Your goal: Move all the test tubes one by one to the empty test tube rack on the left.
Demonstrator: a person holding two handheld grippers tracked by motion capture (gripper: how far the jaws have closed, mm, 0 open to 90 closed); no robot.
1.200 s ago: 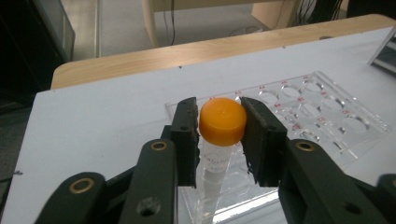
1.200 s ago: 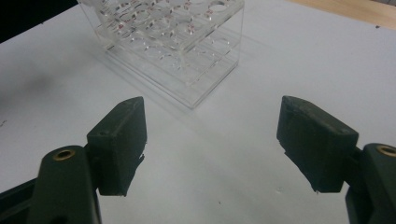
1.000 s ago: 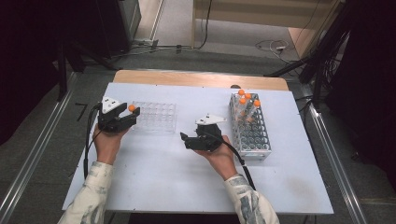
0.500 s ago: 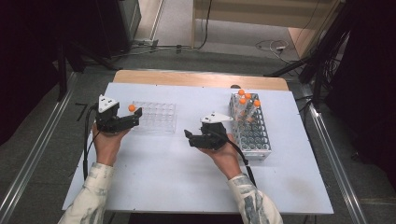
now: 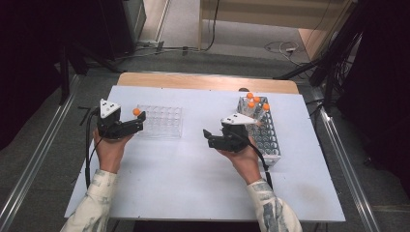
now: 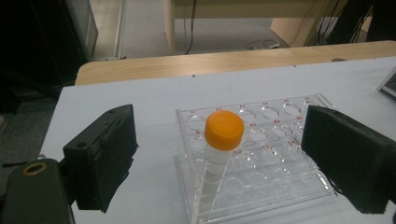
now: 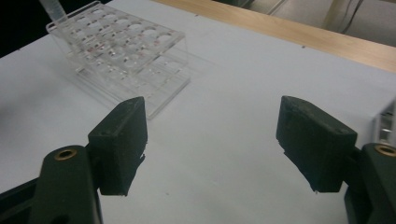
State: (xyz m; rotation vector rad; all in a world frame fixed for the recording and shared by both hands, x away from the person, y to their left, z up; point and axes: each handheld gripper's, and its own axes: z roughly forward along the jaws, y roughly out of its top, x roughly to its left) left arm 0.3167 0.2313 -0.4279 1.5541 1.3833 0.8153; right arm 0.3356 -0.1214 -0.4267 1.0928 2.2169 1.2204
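A clear tube with an orange cap [image 6: 224,129] stands in a front-left hole of the clear plastic rack [image 6: 280,154]. My left gripper [image 6: 220,164] straddles it. Its jaws have just been opening, and both pads now stand well off the tube. From above, the left gripper [image 5: 137,124] sits at the left end of the clear rack [image 5: 162,121], beside the orange cap [image 5: 137,111]. My right gripper [image 5: 209,138] hovers open over bare table just left of the grey rack [image 5: 267,140]. Nothing lies between the jaws of the right gripper [image 7: 219,140].
The grey rack holds several orange-capped tubes [image 5: 254,102] at its far end. The white table [image 5: 193,183] has a wooden strip [image 5: 208,81] along its far edge. Metal rails and cables run along the floor on both sides.
The left jaws have spread apart from the tube, which stays upright in the clear rack. The right gripper has shifted to the right, closer to the grey rack, still open.
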